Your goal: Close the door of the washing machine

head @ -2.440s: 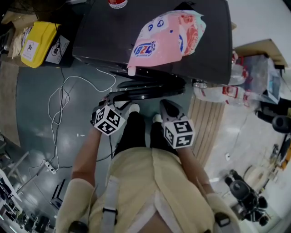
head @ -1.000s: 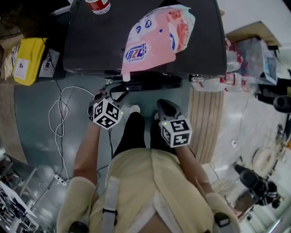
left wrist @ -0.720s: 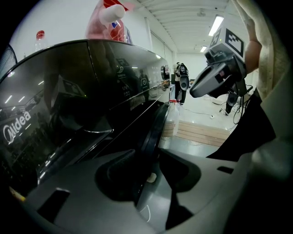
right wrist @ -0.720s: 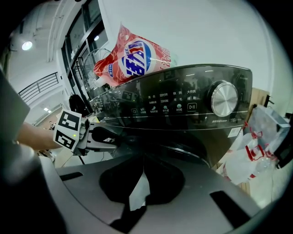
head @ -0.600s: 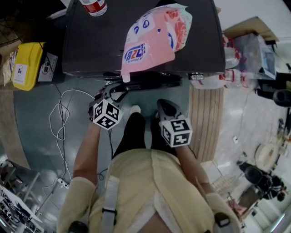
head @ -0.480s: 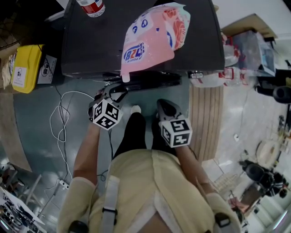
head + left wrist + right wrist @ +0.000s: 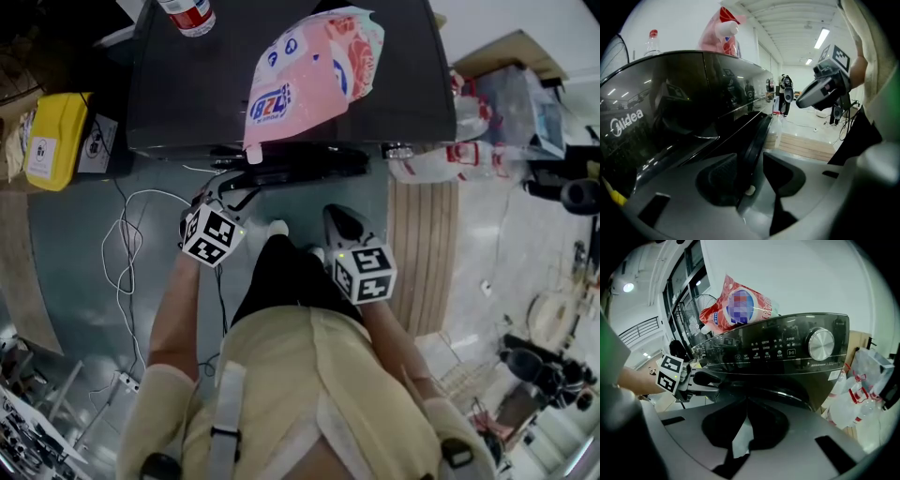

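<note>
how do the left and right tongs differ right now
The left tongs are open, jaws straddling the edge of the washing machine door; the right tongs are shut and empty. The left tongs reach the door; the right tongs hang short of it. Both point at the machine's front.

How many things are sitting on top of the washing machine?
2: a pink bag reaching the front edge, and a bottle at the back left. More may sit beyond the picture's top.
</note>
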A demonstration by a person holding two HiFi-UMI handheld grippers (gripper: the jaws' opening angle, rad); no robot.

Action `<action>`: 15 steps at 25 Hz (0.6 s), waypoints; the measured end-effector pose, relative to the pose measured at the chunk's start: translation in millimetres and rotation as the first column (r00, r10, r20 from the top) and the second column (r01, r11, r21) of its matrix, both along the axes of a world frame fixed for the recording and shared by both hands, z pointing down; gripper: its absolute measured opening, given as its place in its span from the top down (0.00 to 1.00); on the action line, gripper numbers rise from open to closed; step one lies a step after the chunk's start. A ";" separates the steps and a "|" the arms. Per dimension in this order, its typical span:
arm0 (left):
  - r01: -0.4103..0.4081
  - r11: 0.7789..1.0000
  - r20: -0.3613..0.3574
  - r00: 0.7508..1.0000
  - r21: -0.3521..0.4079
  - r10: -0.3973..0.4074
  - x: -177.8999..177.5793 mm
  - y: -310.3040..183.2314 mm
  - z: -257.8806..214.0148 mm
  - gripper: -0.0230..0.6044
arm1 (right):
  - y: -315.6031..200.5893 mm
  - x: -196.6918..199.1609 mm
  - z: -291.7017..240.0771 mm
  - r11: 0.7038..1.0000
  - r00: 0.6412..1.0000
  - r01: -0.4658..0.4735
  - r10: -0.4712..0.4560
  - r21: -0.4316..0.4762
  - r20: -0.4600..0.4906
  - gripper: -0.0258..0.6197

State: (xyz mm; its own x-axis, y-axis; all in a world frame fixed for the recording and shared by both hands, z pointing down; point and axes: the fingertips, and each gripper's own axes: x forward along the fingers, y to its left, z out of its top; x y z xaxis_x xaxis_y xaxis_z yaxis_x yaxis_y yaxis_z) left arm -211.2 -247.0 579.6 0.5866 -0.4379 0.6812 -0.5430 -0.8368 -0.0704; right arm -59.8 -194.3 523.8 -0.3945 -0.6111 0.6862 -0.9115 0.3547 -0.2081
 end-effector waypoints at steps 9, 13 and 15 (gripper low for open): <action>0.127 0.992 -0.023 0.992 0.012 -0.127 -8.5 9.6 -25.0 0.71 | 8.4 26.7 -8.5 1.000 1.000 -0.009 0.008 0.016 0.013 0.95; 0.216 0.976 -0.068 0.974 0.001 -0.215 -5.3 16.1 -44.2 0.71 | 8.1 37.1 -14.4 0.999 1.000 -0.019 0.018 0.033 0.024 0.95; 0.260 0.966 -0.092 0.961 -0.007 -0.260 -4.4 20.1 -53.8 0.71 | 8.2 38.6 -18.0 0.999 1.000 -0.014 0.013 0.042 0.029 0.95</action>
